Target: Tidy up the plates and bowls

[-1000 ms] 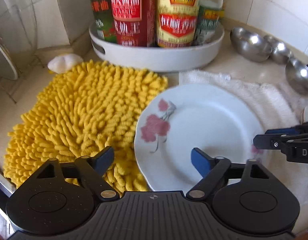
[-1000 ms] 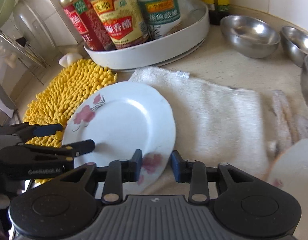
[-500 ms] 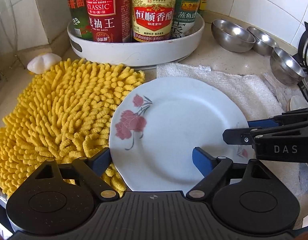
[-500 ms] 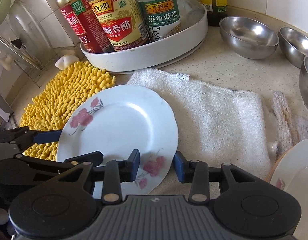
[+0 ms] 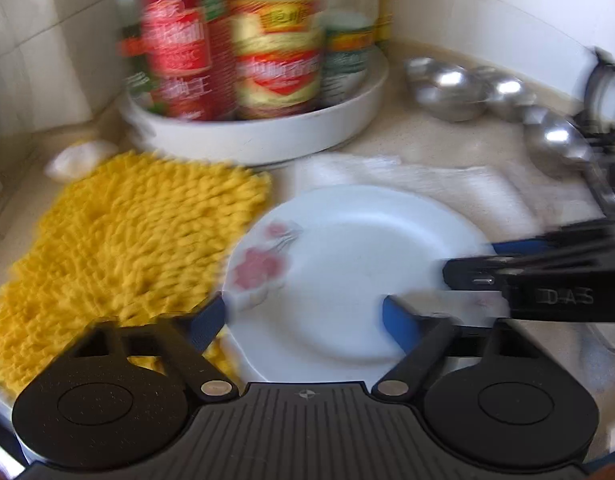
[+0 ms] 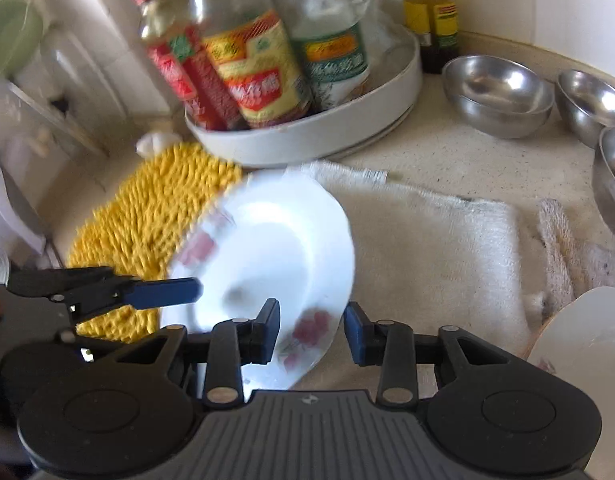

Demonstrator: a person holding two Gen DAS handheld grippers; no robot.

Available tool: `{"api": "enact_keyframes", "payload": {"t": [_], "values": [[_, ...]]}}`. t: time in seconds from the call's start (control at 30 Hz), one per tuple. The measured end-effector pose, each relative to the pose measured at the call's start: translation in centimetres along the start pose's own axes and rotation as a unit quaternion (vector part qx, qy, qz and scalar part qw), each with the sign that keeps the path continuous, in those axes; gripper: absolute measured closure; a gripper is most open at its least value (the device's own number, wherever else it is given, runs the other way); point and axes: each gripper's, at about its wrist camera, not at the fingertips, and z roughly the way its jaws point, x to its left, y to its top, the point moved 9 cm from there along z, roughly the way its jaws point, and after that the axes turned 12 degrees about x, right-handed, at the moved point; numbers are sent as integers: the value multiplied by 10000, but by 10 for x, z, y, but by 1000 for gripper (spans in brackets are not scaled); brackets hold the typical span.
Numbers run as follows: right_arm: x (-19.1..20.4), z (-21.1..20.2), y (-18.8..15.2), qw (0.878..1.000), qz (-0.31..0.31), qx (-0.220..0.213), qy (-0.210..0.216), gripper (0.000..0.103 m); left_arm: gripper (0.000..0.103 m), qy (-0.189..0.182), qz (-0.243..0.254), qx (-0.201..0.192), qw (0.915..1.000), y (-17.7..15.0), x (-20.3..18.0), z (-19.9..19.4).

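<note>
A white plate with pink flowers [image 5: 347,272] [image 6: 275,256] is tilted over the edge of the yellow mat and the white towel. My left gripper [image 5: 303,320] is open, its blue fingers either side of the plate's near rim. My right gripper [image 6: 311,330] is open around the plate's flowered rim and shows at the right of the left wrist view [image 5: 507,272]. Whether either pad touches the plate is unclear in the blur. Several steel bowls [image 6: 499,92] [image 5: 443,84] stand at the back right. A second white plate [image 6: 587,340] shows at the right edge.
A yellow shaggy mat [image 5: 119,248] [image 6: 155,224] lies on the left, a white towel [image 6: 439,248] on the right. A round white tray [image 5: 267,136] [image 6: 319,136] with sauce bottles stands behind. A dish rack [image 6: 27,92] is at the far left.
The plate has tipped up, its right side raised in the right wrist view. The right gripper's fingers have spread wider. Both views are blurred with motion.
</note>
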Motion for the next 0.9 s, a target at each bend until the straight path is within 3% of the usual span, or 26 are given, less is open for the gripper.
{"api": "enact_keyframes", "payload": {"t": [0.03, 0.13, 0.23, 0.33, 0.43, 0.53, 0.67, 0.9], "values": [[-1, 2, 0, 9999, -61, -1, -137, 62, 39, -205, 134, 96, 9997, -1, -13, 0], [-18, 7, -4, 9996, 147, 66, -217, 62, 23, 193, 396, 140, 9989, -4, -23, 8], [-28, 12, -9, 9991, 395, 135, -9, 62, 23, -185, 62, 107, 9998, -8, -4, 1], [-27, 15, -5, 9989, 446, 50, 100, 61, 19, 354, -249, 19, 9991, -7, 33, 1], [-20, 26, 0, 9991, 346, 103, 240, 60, 19, 404, -603, 195, 9972, -11, 59, 13], [-13, 30, 8, 9996, 174, -21, 222, 54, 17, 180, -510, 228, 9983, -11, 54, 26], [-17, 29, 8, 9991, 323, 21, 275, 54, 12, 368, -252, 181, 9988, -4, 35, 28], [-21, 20, 8, 9988, 442, -25, 191, 54, 13, 619, 19, 25, 9981, 0, 26, 15]]}}
